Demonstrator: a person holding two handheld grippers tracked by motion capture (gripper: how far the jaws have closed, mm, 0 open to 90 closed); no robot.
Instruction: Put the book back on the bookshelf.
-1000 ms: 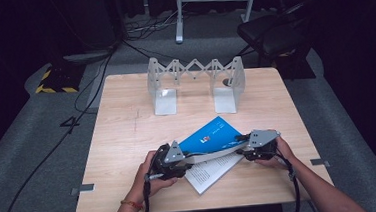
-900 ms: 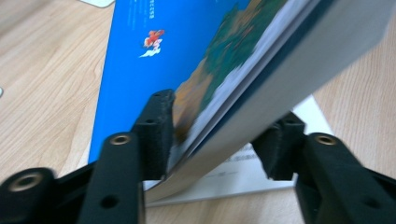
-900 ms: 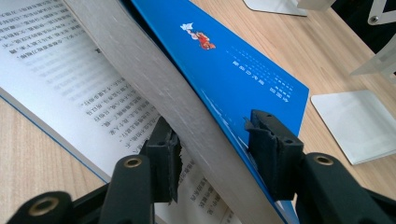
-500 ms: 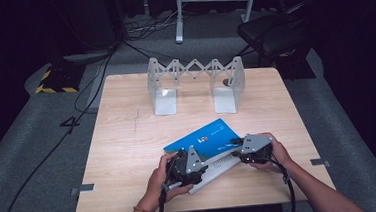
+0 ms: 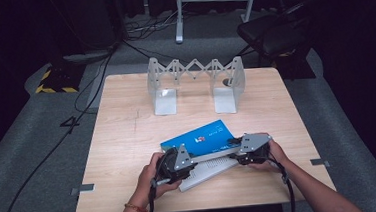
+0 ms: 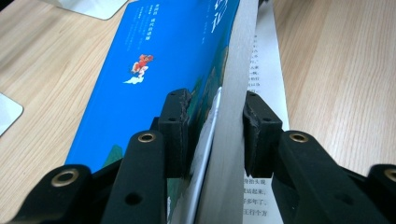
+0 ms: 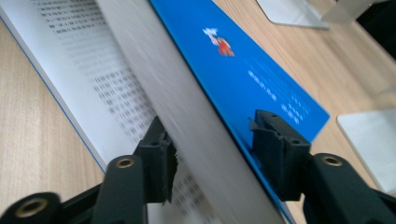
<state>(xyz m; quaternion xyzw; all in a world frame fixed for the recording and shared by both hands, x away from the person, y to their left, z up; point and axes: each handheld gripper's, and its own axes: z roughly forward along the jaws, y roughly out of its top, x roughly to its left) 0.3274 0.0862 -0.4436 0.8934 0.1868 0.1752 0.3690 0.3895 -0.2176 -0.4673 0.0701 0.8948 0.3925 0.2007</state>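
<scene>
Now the blue book (image 5: pixel 201 137) lies partly open near the front edge of the wooden table (image 5: pixel 128 135), its cover and a thick block of pages lifted off the printed page (image 6: pixel 266 56) below. At its left end the left gripper (image 5: pixel 187 161), whose jaws have just been closing, clamps that block. At the right end the right gripper (image 5: pixel 234 150), jaws just opening, straddles the block with its far pad apart from the cover; a metal folding bookend rack (image 5: pixel 197 83) stands farther back.

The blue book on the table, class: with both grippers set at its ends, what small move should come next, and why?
Probably close the right gripper onto the page block. The left gripper already pinches the blue book, its jaws just closed, while the right one's jaws have just been opening and stand off the blue cover with a gap. The book lies half open, bottom pages flat on the table.
</scene>
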